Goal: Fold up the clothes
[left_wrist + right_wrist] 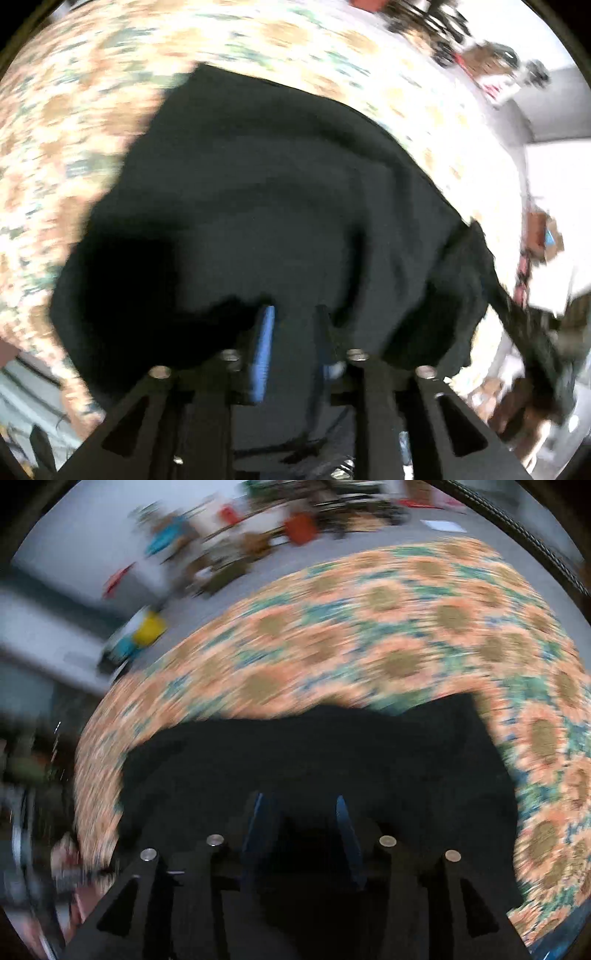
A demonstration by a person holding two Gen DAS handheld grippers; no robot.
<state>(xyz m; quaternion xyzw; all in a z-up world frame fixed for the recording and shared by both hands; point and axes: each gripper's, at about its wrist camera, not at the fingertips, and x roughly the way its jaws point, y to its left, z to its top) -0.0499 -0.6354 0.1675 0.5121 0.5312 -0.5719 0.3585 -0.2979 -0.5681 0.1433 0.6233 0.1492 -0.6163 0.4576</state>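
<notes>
Two tongs, one garment: both sit low over the same black garment (277, 206), which lies spread on a table under a sunflower cloth (74, 110).
Left tongs: the left gripper (295, 317) has its blue-lined fingers standing apart, with dark cloth bunched up against and between them; whether they pinch it I cannot tell, as the picture is smeared.
Garment from the left tongs: it runs away ahead and to both sides, its far edge a slanting line from upper left down to the right; folds curve across the middle.
Right end of garment, left view: a dark strip hangs off toward the lower right, past the table edge; what it is stays unclear.
Right tongs: the right gripper (301, 805) also has its fingers apart, with black fabric under and ahead of them; no grip can be made out.
Garment from the right tongs: its far edge crosses left to right just ahead, with flowered cloth beyond it.
Long axis: judged across both views, the garment lies broadside to each pair of tongs.
Nearer hand: neither clearly; each is at the near edge.
Surroundings: blurred clutter on the grey floor (110, 535) beyond the table, well apart.
In the way: nothing seen on the garment.
Stage: fits either a flat spread or a fold partly made.
</notes>
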